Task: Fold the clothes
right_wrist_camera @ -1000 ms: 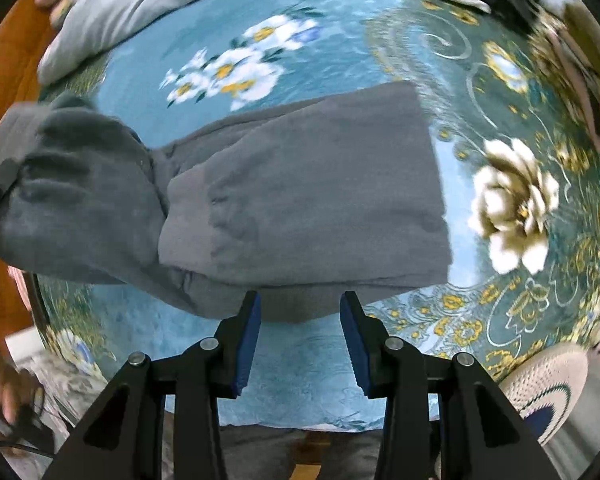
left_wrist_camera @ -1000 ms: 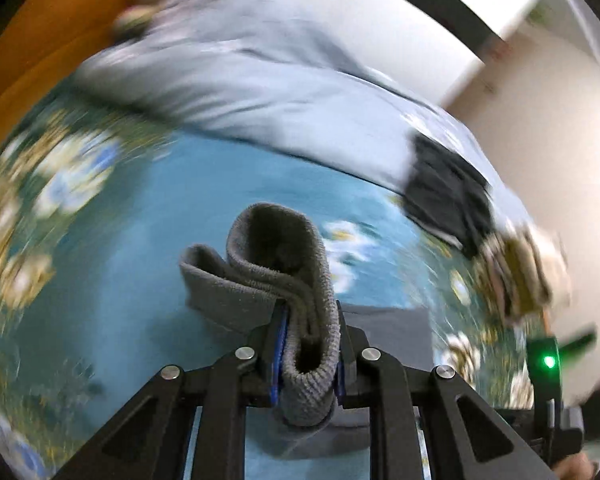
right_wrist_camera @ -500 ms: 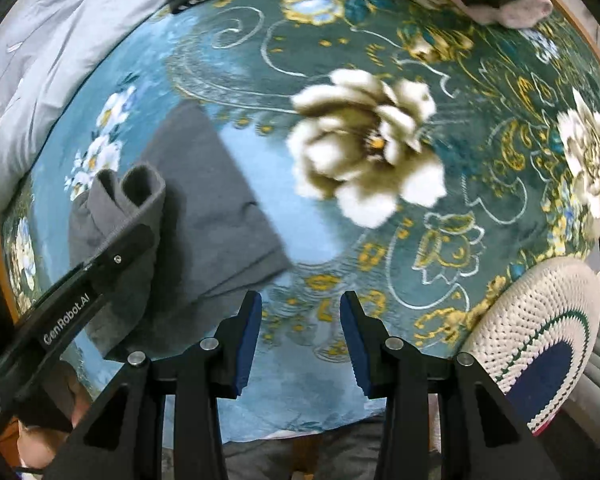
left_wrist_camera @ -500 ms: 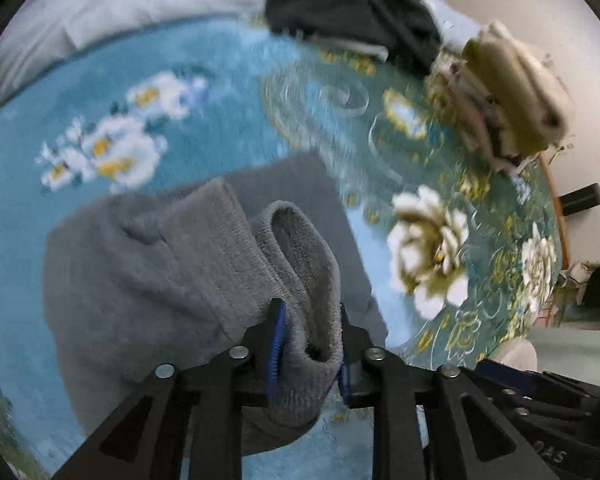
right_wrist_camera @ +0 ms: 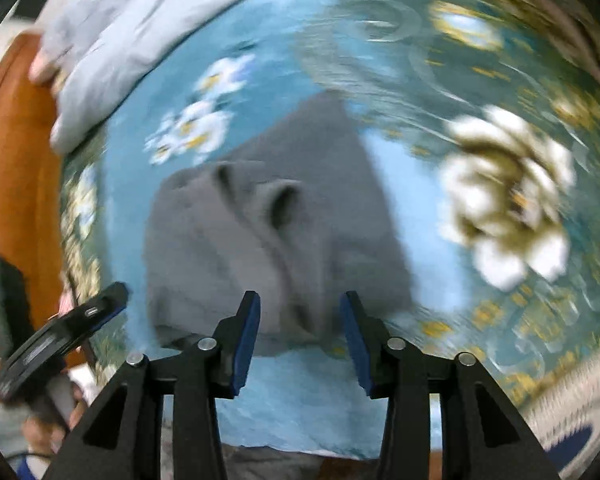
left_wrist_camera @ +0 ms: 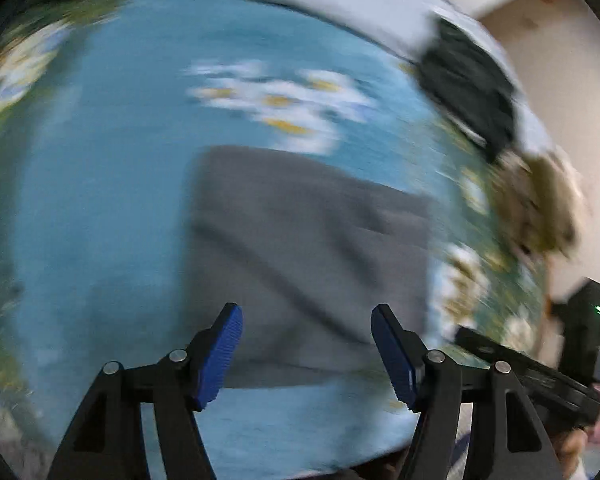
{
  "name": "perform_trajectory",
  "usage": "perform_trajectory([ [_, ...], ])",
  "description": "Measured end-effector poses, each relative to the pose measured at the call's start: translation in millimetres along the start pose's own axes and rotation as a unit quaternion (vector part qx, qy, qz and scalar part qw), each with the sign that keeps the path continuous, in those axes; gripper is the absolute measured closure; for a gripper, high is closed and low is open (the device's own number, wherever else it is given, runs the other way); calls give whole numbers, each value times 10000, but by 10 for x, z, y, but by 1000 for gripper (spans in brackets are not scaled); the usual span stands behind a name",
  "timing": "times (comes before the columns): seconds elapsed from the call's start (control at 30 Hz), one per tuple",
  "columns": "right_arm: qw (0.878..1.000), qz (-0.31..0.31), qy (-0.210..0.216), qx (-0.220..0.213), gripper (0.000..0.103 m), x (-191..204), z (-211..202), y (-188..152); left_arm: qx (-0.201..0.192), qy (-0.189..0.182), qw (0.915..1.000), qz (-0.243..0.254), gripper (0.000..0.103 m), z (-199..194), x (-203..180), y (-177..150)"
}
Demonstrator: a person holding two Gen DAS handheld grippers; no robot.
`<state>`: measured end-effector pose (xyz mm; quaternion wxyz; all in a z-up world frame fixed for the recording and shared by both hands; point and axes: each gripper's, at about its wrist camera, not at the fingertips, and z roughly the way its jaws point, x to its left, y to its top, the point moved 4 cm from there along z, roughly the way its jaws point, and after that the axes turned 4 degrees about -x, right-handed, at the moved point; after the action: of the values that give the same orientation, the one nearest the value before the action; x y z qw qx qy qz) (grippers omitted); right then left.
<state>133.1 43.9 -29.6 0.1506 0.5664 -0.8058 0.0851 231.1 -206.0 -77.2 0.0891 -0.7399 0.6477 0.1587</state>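
Observation:
A grey knit garment lies folded into a compact block on the blue flowered blanket. My left gripper hovers open just over its near edge, nothing between the blue pads. In the right wrist view the same grey garment shows a raised fold with two cuff openings on top. My right gripper is open above its near edge, and the other gripper's body sits at the lower left. Both views are motion-blurred.
A pale grey pillow or quilt lies along the far edge. A dark garment and an olive-tan pile sit at the far right. An orange wooden bed frame runs on the left. A knitted white-and-navy item lies at lower right.
My left gripper has opened and let go of the grey garment's cuff, which now rests on the folded block. Both grippers have swung back toward the garment.

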Motion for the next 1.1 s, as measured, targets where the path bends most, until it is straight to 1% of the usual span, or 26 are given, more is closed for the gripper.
perform_trajectory([
  [0.03,9998,-135,131,41,51,90,62,39,47,148,9997,-206,32,27,157,28],
  [0.07,9994,-245,247,87,48,165,134,78,114,218,9990,-375,32,78,281,38],
  [0.1,9991,-320,250,118,46,207,215,121,161,263,9985,-453,32,124,342,37],
  [0.13,9989,-386,224,143,46,241,298,166,206,316,9981,-482,32,170,380,25],
  [0.17,9991,-379,104,144,46,228,379,226,262,349,9978,-495,32,231,401,-4],
  [0.2,9995,-276,34,149,46,194,452,280,317,351,9976,-507,32,288,411,-40],
  [0.3,9984,311,366,314,46,158,601,356,533,334,9953,-732,32,433,463,-172],
  [0.33,9982,302,397,322,48,203,590,362,588,306,9948,-772,32,457,468,-211],
  [0.37,9984,244,394,310,54,257,568,367,632,275,9945,-788,32,472,467,-247],
  [0.4,9986,186,391,298,77,311,546,371,677,244,9942,-804,32,486,466,-283],
  [0.43,9988,128,387,286,90,365,524,375,711,244,9943,-760,32,492,454,-307],
  [0.5,9986,11,494,212,91,464,426,400,784,211,9949,-602,32,495,395,-353],
  [0.53,9981,-3,606,104,91,488,328,431,814,146,9951,-543,32,493,356,-372],
  [0.6,9962,-8,857,-149,91,522,104,503,891,-62,9949,-465,32,473,243,-412],
  [0.67,9945,5,952,-428,91,476,-150,564,888,-292,9948,-414,32,440,127,-436],
  [0.7,9945,-15,892,-557,91,430,-253,591,906,-364,9945,-377,32,437,70,-451],
  [0.73,9953,-36,728,-638,91,346,-314,623,934,-420,9942,-338,32,440,14,-466],
  [0.77,9967,-22,536,-616,91,255,-283,650,977,-449,9937,-307,32,455,-30,-486],
  [0.83,9988,81,202,-446,91,64,-125,693,1072,-465,9928,-268,32,493,-95,-526],
  [0.9,9994,305,-27,-127,91,-143,146,714,1123,-437,9922,-324,32,488,-100,-565],
  [0.97,9987,445,-197,133,91,-274,395,696,1078,-391,9924,-438,32,413,-50,-584],
  [1.0,9984,474,-260,189,90,-325,459,673,1037,-375,9925,-520,32,365,-12,-582],
  [1.1,9972,675,-251,183,88,-443,513,628,890,-348,9925,-762,32,250,102,-537],
])
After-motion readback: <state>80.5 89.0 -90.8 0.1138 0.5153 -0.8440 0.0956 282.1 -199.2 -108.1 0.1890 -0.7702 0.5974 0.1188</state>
